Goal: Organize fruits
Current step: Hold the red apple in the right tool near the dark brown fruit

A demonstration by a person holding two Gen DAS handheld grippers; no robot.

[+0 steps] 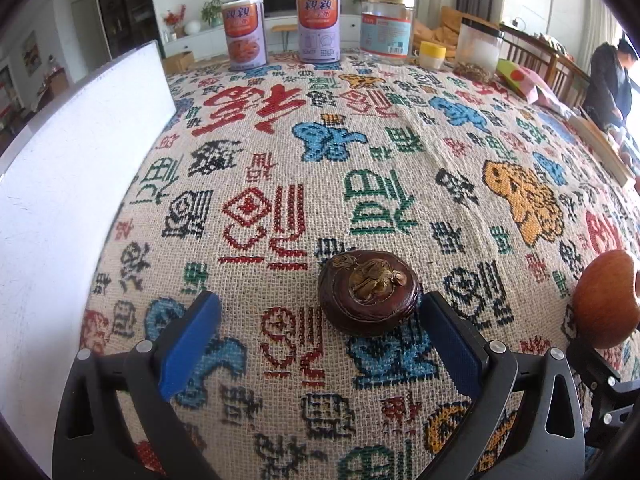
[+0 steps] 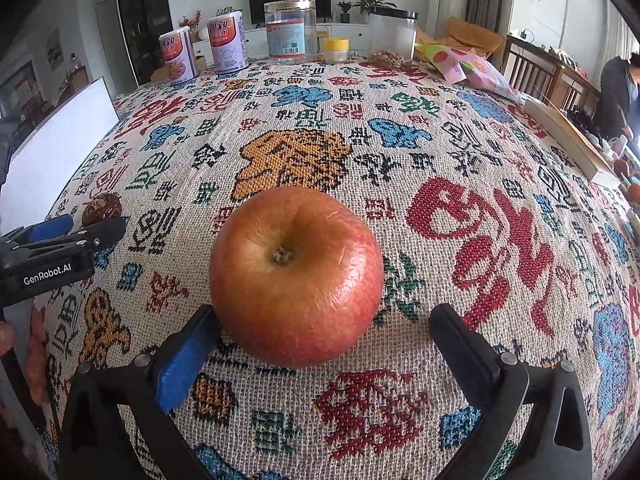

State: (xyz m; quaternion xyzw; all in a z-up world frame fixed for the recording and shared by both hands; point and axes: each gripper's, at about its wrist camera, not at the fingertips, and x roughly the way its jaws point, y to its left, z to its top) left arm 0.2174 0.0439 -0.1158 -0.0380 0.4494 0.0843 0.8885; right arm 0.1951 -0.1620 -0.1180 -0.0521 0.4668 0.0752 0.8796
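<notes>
A red-orange apple (image 2: 296,276) rests stem-hollow up on the patterned tablecloth (image 2: 400,160). My right gripper (image 2: 323,314) stands open around its near side: the left blue pad (image 2: 188,356) is close by the apple's lower left and the right finger (image 2: 464,344) is well apart from it. A dark brown round fruit (image 1: 368,294) with a dried crown lies on the cloth between the fingers of my open left gripper (image 1: 318,308), nearer the right pad (image 1: 452,344), and neither pad presses on it. In the left wrist view the apple (image 1: 608,300) shows at the right edge.
A white board (image 1: 80,160) stands along the table's left side. At the far edge are two cans (image 1: 244,32), a clear jar (image 1: 386,28), a yellow-lidded cup (image 1: 432,54) and a black-lidded jar (image 1: 478,50). A snack bag (image 2: 472,68) lies far right, where a person (image 2: 620,92) stands.
</notes>
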